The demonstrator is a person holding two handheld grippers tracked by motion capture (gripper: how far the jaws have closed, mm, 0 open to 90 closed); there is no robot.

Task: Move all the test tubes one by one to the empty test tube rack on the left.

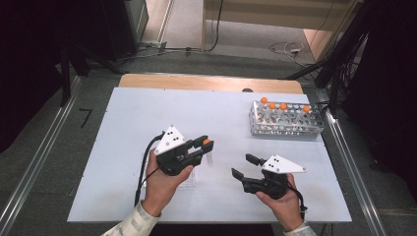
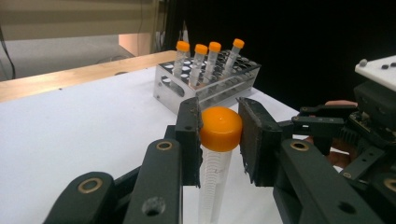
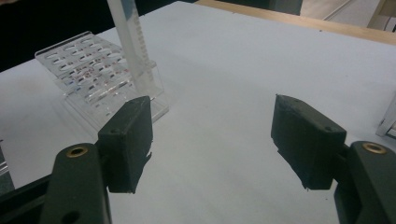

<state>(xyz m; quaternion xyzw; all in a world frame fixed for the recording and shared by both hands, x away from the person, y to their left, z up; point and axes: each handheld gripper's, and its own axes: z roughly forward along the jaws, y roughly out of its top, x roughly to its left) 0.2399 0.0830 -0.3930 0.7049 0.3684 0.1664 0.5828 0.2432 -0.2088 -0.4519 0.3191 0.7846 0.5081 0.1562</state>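
Orange-capped and clear-bodied, the tube (image 2: 215,154) is sitting clamped in the left claw (image 2: 219,135), whose two black pads are pressing on either side of the cap while the graduated body is hanging down between the arms at the bottom centre of the left gripper view. In the high view the left claw (image 1: 205,143) is showing just left of the frame's middle, with the cap as a small orange spot at its tip and the tube angling down over the white surface (image 1: 128,123). The right claw (image 1: 243,165) is lying lower right of centre there, its jaws standing wide apart with nothing between them (bare white surface is showing in the gap in the right gripper view (image 3: 212,135)). A metal rack (image 1: 286,121) is standing in the upper right of the high view, holding four more orange-capped tubes (image 2: 208,63) upright along its back row. A clear plastic rack (image 3: 98,77) is resting in the upper left of the right gripper view, with the held tube's body (image 3: 133,44) crossing in front of it.
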